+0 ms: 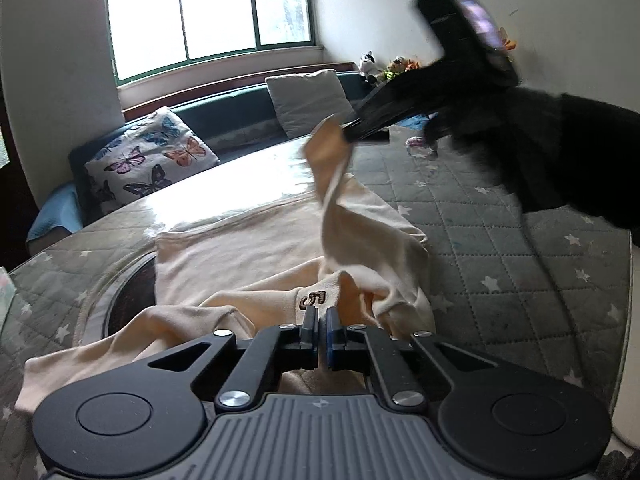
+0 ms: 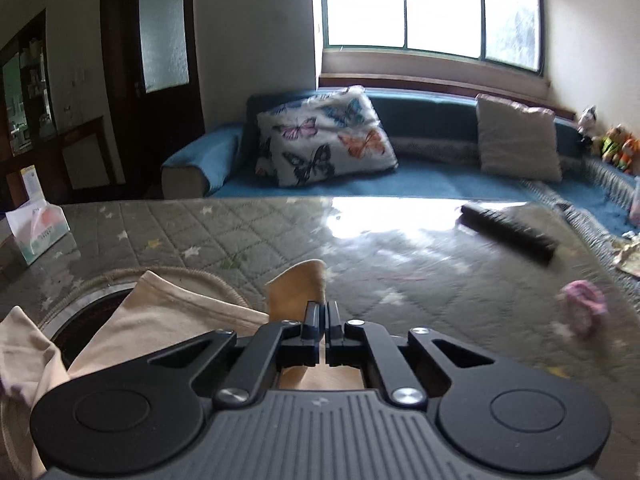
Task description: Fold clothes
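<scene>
Quilted table [image 1: 500,240]; both grippers pinch cream garment [image 1: 240,256].

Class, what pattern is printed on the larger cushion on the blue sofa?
Colourful butterflies on white; the butterfly cushion shows best in the right wrist view.

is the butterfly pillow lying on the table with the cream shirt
No, the butterfly pillow leans on the blue sofa behind the table, while the cream shirt lies on the table.

Cream soft matt cotton garment [image 1: 248,256]; grey quilted star-print cloth worktop [image 1: 500,240] under glossy clear sheet; matt black plastic fingers [image 1: 310,320], shiny metal rivets.
</scene>
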A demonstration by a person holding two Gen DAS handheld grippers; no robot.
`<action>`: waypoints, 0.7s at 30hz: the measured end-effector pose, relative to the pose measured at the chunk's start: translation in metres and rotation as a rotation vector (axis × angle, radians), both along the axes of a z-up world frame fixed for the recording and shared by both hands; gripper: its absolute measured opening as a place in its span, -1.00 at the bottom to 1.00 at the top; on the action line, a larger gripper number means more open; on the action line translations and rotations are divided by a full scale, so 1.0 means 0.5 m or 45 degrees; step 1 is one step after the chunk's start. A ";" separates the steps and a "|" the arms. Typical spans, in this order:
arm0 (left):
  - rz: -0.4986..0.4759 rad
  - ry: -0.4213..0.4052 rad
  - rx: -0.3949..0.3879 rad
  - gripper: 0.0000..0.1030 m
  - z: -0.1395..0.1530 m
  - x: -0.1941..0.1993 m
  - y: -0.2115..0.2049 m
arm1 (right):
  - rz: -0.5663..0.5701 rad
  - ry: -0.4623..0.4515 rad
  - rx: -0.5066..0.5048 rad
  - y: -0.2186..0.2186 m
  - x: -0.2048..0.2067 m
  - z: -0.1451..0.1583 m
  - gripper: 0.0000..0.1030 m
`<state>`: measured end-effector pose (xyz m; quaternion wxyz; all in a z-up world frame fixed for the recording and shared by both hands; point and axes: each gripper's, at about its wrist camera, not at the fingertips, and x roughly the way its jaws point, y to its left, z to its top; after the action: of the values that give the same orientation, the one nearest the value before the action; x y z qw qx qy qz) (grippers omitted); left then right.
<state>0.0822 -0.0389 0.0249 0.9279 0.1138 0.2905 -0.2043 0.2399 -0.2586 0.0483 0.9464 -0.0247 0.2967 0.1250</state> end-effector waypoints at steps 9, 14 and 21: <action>0.050 -0.034 0.007 -0.94 0.019 -0.090 0.049 | -0.138 -0.108 0.016 -0.156 -0.165 0.080 -0.96; 0.047 -0.022 0.015 -0.96 0.014 -0.128 0.060 | -0.225 -0.102 0.005 -0.229 -0.253 0.072 -0.96; 0.022 0.055 0.066 -0.96 -0.022 -0.154 0.066 | -0.384 0.052 -0.014 -0.308 -0.337 -0.008 -0.96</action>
<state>0.0051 -0.0060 0.0138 0.9199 0.1308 0.3165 -0.1911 0.0712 -0.4127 0.0444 0.9481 0.0177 0.3168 -0.0198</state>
